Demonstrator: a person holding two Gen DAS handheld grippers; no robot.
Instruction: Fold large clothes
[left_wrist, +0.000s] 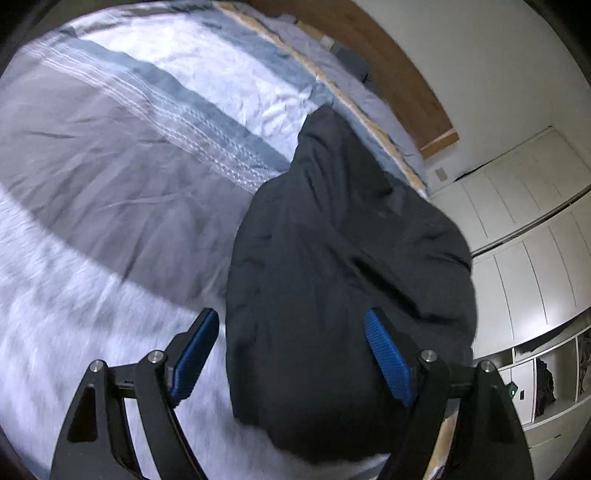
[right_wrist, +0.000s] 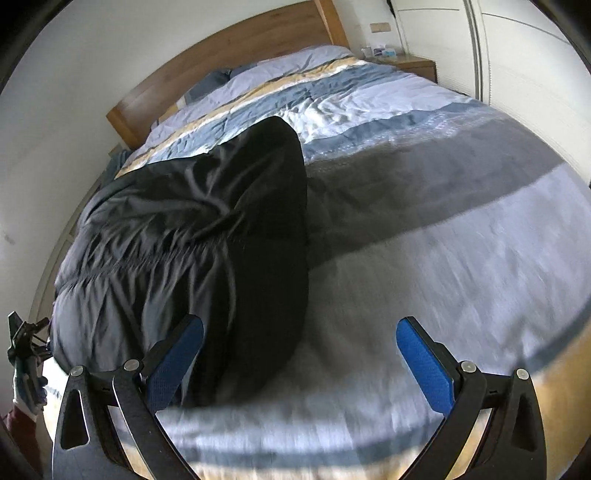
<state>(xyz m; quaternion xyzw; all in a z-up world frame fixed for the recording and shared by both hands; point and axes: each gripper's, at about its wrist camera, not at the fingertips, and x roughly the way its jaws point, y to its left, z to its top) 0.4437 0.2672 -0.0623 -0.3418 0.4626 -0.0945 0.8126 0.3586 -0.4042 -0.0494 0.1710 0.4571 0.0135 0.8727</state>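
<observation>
1. Bedroom with a wooden headboard (right_wrist: 236, 48), white wardrobe doors (left_wrist: 517, 236) and one wide bed (right_wrist: 424, 236) under a striped duvet in bands of white, blue, grey and yellow.
2. One dark garment (right_wrist: 207, 236) lies crumpled on the bed, along the side nearer the wall in the right wrist view, its narrow end pointing toward the headboard.
3. Left tongs (left_wrist: 291, 354) stand wide open over the near end of the garment. One blue pad (left_wrist: 388, 362) shows against the dark cloth, the other against the pale duvet just beside the garment's edge. Nothing is pinched between them; whether the pad over the cloth touches it I cannot tell.
4. Right tongs (right_wrist: 299, 362) are also spread wide and hold nothing. One pad overlaps the garment's lower edge in the picture, the other hangs over bare duvet, well apart from the cloth.
5. Count: two pairs of tongs, four blue pads, one garment, one bed, at least two pillows (right_wrist: 295, 62) by the headboard.
6. At the left edge of the right wrist view a gloved hand (right_wrist: 27, 387) with a dark red sleeve grips a black device, mostly cut off.
7. Small items on the nightstand (right_wrist: 413, 64) and in the open shelving (left_wrist: 543, 380) are too small to name. The near duvet is blurred in both views, and the kind of garment cannot be made out.
</observation>
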